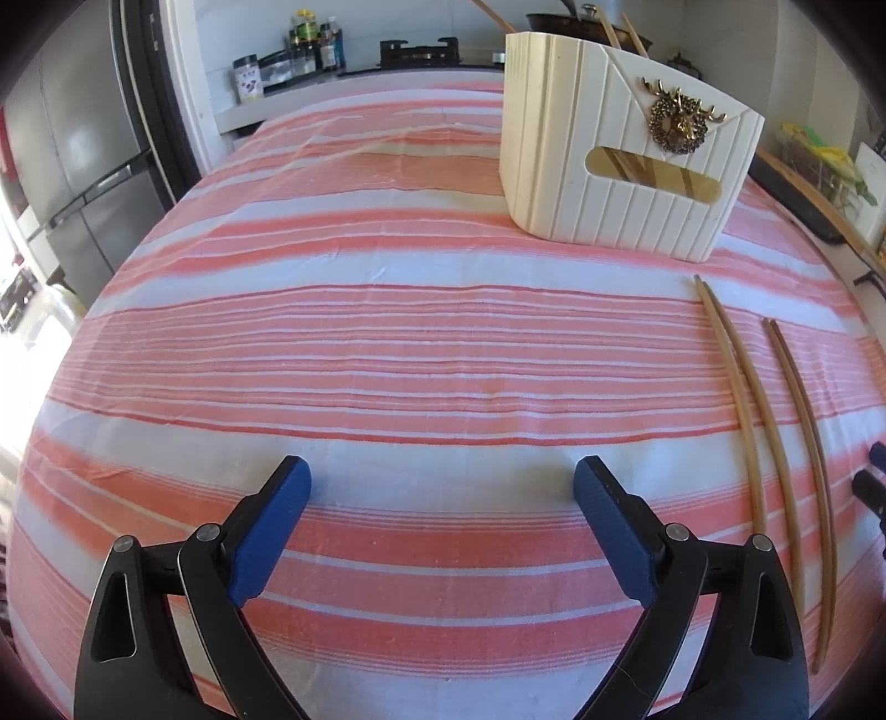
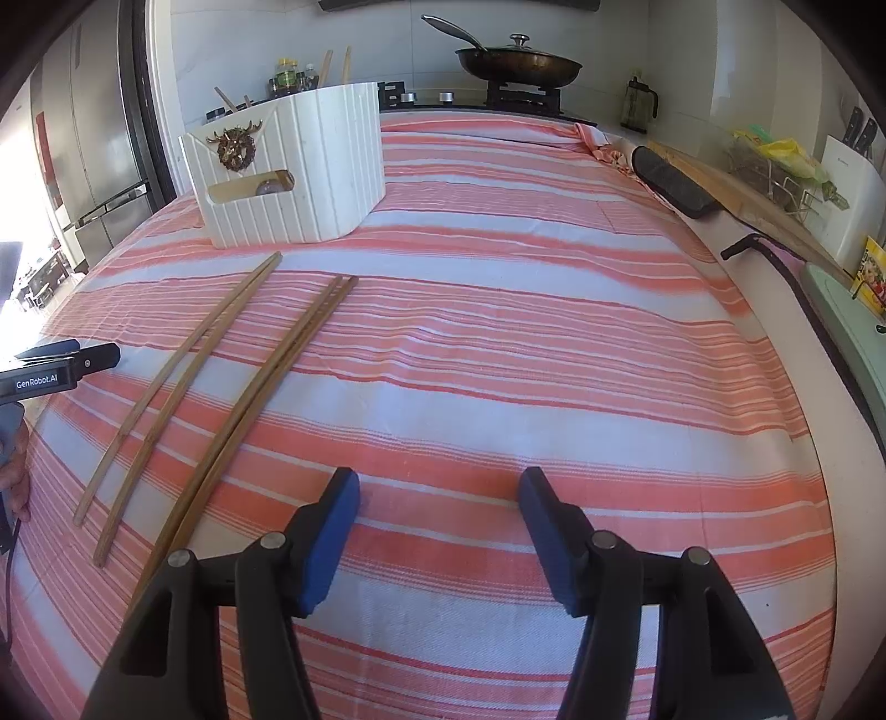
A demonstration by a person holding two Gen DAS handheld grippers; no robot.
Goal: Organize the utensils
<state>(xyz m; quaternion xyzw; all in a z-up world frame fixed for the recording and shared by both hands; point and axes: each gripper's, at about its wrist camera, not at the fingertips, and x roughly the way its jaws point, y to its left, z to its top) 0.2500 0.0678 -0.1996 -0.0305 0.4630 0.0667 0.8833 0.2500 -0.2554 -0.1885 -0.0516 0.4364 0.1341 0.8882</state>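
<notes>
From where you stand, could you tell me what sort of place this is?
Most likely a home kitchen: a lidded pan sits on a gas stove, a fridge stands at the left, and sauce bottles line the counter.

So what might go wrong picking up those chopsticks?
The chopsticks are thin and lie flat on the cloth, so a claw could pinch fabric with them. The pairs lie close together, so grabbing one may knock the other. They could also miss the holder's opening.
</notes>
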